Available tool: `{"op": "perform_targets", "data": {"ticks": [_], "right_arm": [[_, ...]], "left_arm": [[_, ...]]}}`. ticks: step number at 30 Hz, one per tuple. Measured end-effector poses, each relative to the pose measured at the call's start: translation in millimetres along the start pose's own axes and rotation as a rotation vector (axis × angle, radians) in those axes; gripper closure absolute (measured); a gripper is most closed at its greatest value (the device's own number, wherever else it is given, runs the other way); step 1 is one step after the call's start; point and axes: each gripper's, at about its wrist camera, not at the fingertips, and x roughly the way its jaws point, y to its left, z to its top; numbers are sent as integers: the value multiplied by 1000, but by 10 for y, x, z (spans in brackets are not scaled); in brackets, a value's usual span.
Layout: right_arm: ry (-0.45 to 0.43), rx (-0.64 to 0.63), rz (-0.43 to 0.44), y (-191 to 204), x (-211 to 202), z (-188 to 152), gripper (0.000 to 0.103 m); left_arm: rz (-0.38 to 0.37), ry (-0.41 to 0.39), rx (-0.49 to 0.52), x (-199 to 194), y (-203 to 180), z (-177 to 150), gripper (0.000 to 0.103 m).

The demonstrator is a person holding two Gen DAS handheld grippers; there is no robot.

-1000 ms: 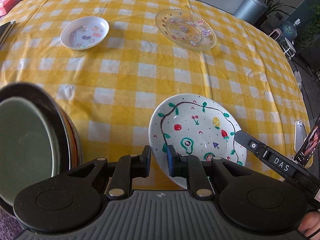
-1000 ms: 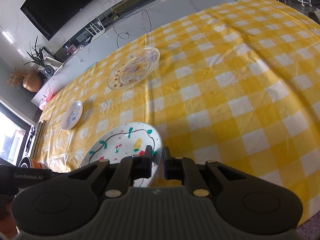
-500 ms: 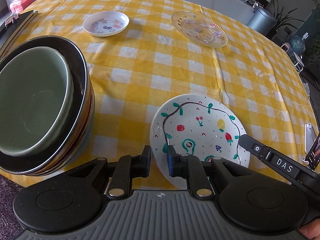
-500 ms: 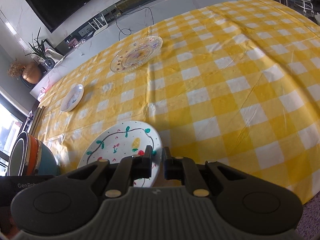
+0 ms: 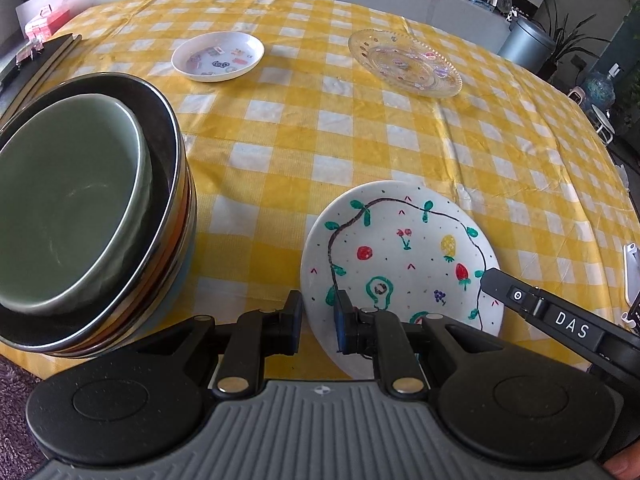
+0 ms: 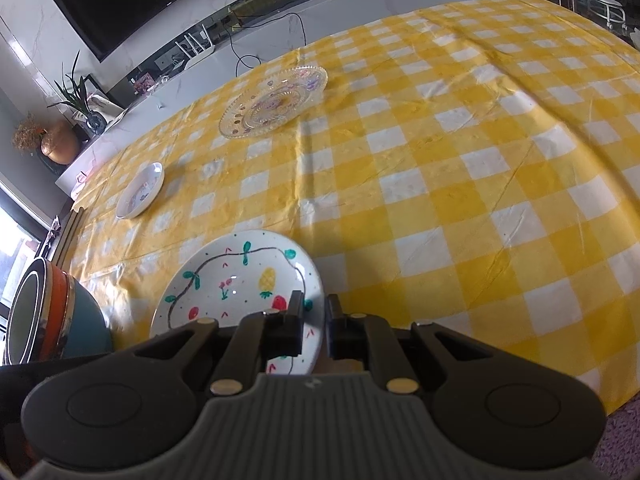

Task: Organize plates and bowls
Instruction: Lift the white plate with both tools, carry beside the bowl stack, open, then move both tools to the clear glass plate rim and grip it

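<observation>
The painted plate (image 5: 400, 256) lies near the front edge of our desk (image 5: 360, 140), on the yellow and white checked cloth. It is white, with a dark wavy line, green leaves, a strawberry and a pineapple drawn on it.

We hold this plate with both tools. Our left tool (image 5: 318, 322) is nearly closed and pinches the plate's near left rim: one finger is under the rim and the other is on top. Our right tool (image 6: 316, 326) is also nearly closed and pinches the rim on the plate's right side. In the left view we see its black body, with the letters DAS on it, reaching over that side of the plate. We cannot tell if the plate is lifted or lies flat on the cloth.

To the left of the plate stands a stack of bowls (image 5: 92, 216). A green bowl sits on top, inside a dark one, with orange and blue bowls under them.

Far across the desk we see a small white dish (image 5: 218, 56) with little pictures in it. To its right, well apart, is a clear glass plate (image 5: 404, 62).
</observation>
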Motion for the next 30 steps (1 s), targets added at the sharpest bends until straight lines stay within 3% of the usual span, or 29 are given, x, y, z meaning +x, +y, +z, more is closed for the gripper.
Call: {"op": "perform_targets", "data": {"ticks": [9,12,15,24,30], "right_arm": [[-18,-37,-21,58,-25,5,89],[-48,-62,-31,107,-75,38,88],[-66,-72,-28,130,-102,95,79],[-87,-84,-26,143,-101,341,78],[-91,-114,-36,171,-32,574,76]], "left_arm": [[-2,-37,28,-50,-30,10,81],[-39,-72,29,-116,-61,57,77],[-80,-97,28,-159,-109,159,73],[-73,-144,56,-147,-227,514,71],[-58,-125,89,-96,-243,746,71]]}}
